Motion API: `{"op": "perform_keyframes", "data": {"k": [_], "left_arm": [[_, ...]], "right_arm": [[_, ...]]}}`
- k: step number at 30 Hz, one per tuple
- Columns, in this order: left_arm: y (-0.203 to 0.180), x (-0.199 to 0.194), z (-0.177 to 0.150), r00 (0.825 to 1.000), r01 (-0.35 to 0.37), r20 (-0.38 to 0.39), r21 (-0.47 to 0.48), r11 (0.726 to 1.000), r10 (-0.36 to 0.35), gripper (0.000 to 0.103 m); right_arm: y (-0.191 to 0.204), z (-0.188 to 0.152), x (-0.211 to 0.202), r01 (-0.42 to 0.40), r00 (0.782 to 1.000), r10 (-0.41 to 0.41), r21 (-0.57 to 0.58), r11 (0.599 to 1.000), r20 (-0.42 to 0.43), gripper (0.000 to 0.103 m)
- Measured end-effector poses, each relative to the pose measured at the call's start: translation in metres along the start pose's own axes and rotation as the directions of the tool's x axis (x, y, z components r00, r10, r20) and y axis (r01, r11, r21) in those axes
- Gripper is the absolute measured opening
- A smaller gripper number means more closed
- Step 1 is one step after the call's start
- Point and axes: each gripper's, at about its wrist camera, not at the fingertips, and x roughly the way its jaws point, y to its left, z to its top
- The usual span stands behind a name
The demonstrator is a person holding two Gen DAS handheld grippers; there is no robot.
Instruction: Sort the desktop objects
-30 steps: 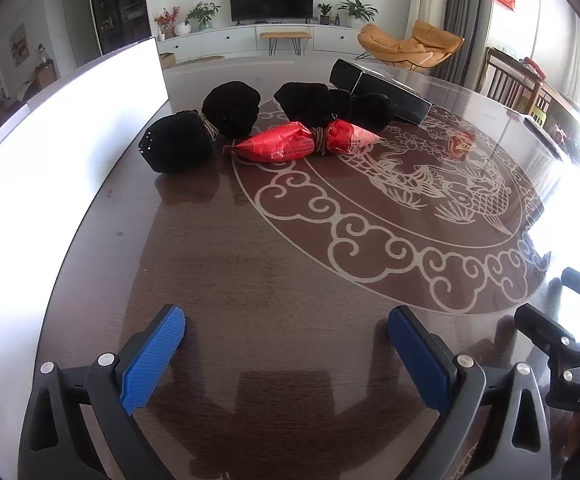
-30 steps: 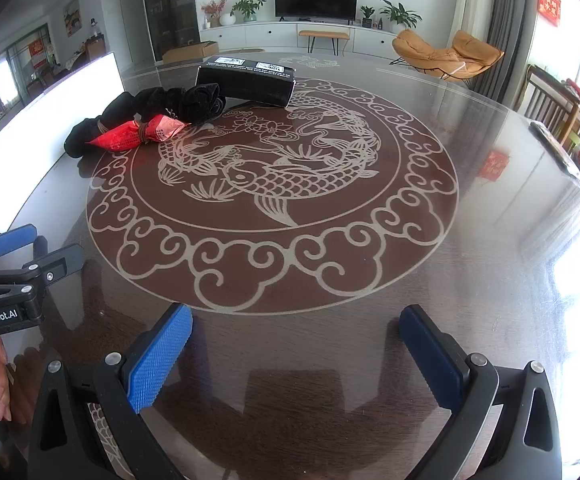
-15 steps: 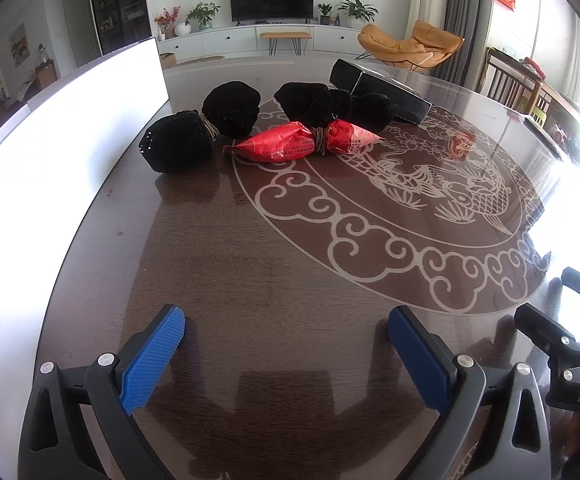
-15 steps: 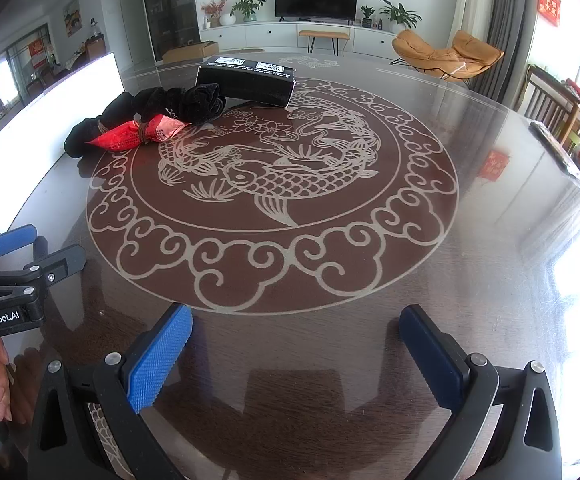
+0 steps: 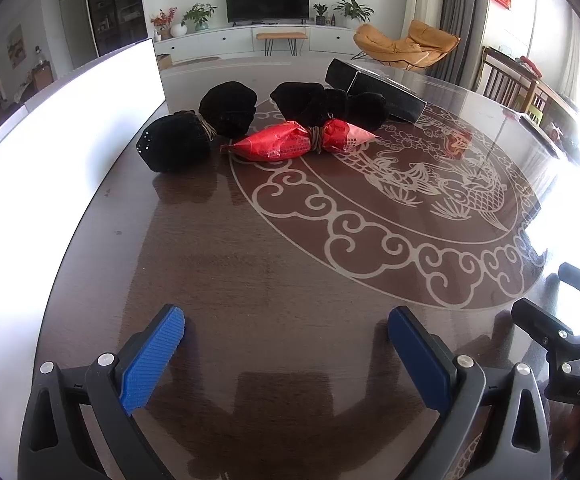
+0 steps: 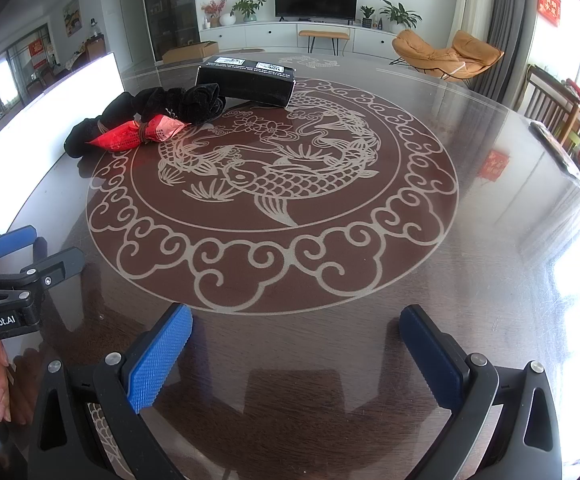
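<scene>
- Left wrist view: the left gripper hangs low over the near edge of the table, jaws spread wide with nothing between them. The things to sort sit well ahead at the far side: a black pouch tied with cord, a second black bundle just behind it, a red packet cinched at the middle, a black velvet bundle touching its far side, and a long black box behind that.
- From here I'd judge the black pouch the nearest fair target; it stands a little apart from the rest, so coming in straight and closing across its body should avoid dragging the neighbours.
- Right wrist view: the right gripper is likewise released and empty, over the rim of the fish medallion. The cluster lies far off to its left; the black box rests against the velvet bundle.
- The red packet looks slippery and crinkly; gripping at its tied waist seems safest. The glossy tabletop may let things slide if nudged.
</scene>
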Motion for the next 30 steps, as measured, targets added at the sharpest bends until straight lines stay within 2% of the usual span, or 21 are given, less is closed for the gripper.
{"op": "perform_keyframes", "data": {"k": [5, 8, 11, 13, 16, 19, 23, 25, 28, 30], "left_arm": [[-0.001, -0.001, 0.000, 1.000, 0.002, 0.001, -0.004, 1.000, -0.002, 0.103], [0.005, -0.001, 0.009, 0.998, 0.068, -0.001, 0.002, 0.998, -0.068, 0.103], [0.019, -0.012, 0.047, 0.996, -0.003, 0.091, 0.011, 1.000, 0.002, 0.103], [0.036, -0.014, 0.081, 0.989, 0.005, 0.151, -0.026, 1.000, -0.001, 0.103], [0.057, 0.011, 0.128, 0.991, 0.010, 0.136, -0.076, 0.997, 0.000, 0.103], [0.067, 0.047, 0.151, 0.994, -0.021, 0.103, -0.082, 0.996, 0.029, 0.103], [0.060, 0.089, 0.140, 0.997, 0.064, -0.034, -0.055, 0.996, -0.066, 0.102], [0.044, 0.080, 0.121, 0.994, 0.110, -0.014, 0.000, 0.994, -0.110, 0.102], [0.022, 0.053, 0.087, 0.966, 0.259, -0.031, 0.079, 0.963, -0.258, 0.102], [0.025, 0.032, 0.069, 0.967, 0.254, 0.021, 0.069, 0.965, -0.255, 0.102]], "right_arm": [[0.000, 0.000, 0.000, 0.000, 1.000, 0.000, 0.000, 1.000, 0.000, 0.103], [0.000, 0.000, 0.000, 0.000, 1.000, 0.000, 0.000, 1.000, 0.000, 0.103], [0.000, 0.000, 0.000, 0.000, 1.000, 0.000, 0.000, 1.000, 0.000, 0.103], [0.000, 0.000, 0.000, 0.000, 1.000, 0.000, 0.000, 1.000, 0.000, 0.103], [0.000, 0.000, 0.000, 0.000, 1.000, 0.000, 0.000, 1.000, 0.000, 0.103], [0.000, 0.000, 0.000, 0.000, 1.000, 0.000, 0.000, 1.000, 0.000, 0.103], [0.000, 0.000, 0.000, 0.000, 1.000, 0.000, 0.000, 1.000, 0.000, 0.103], [0.000, 0.000, 0.000, 0.000, 1.000, 0.000, 0.000, 1.000, 0.000, 0.103], [0.000, 0.000, 0.000, 0.000, 1.000, 0.000, 0.000, 1.000, 0.000, 0.103], [0.000, 0.000, 0.000, 0.000, 1.000, 0.000, 0.000, 1.000, 0.000, 0.103]]}}
